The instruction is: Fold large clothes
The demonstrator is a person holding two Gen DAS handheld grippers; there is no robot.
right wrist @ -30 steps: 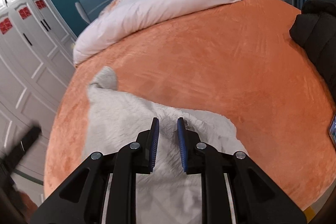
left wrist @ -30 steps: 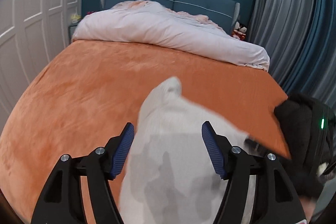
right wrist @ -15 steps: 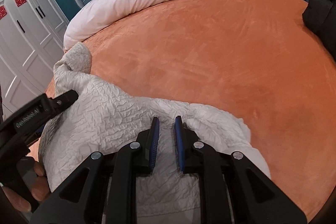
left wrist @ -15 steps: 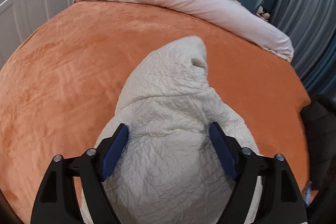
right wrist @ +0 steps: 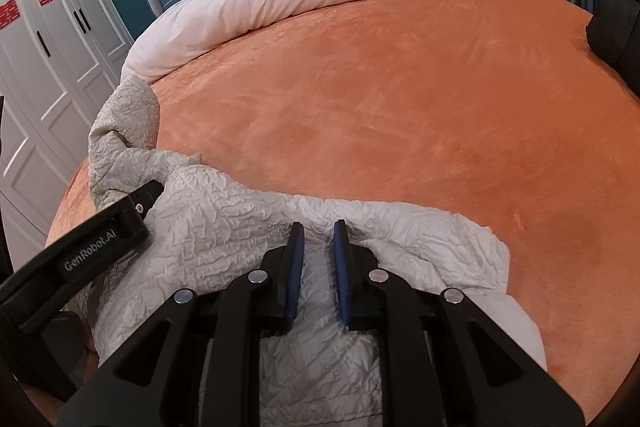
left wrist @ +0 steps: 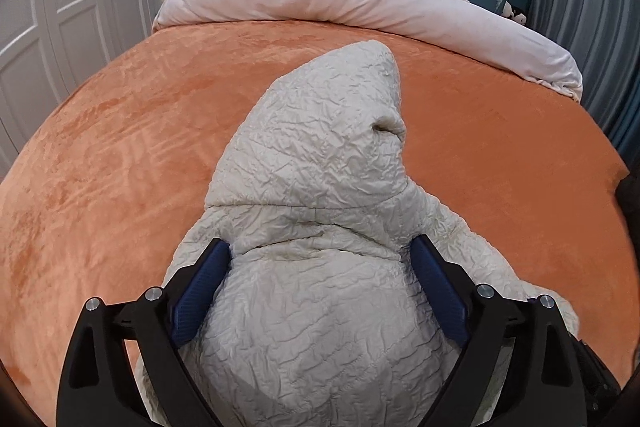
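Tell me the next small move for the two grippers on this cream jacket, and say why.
Probably lift the left gripper clear: its jaws have just been opening and stand wide either side of the cream jacket, whose hood already lies flat on the orange bedspread. The right gripper is nearly shut on a jacket fold, so it can hold while the left seeks a new grasp.

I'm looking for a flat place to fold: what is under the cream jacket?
The cream jacket lies on the orange bedspread, which shows bare all around it. Whatever lies directly beneath the jacket is covered.
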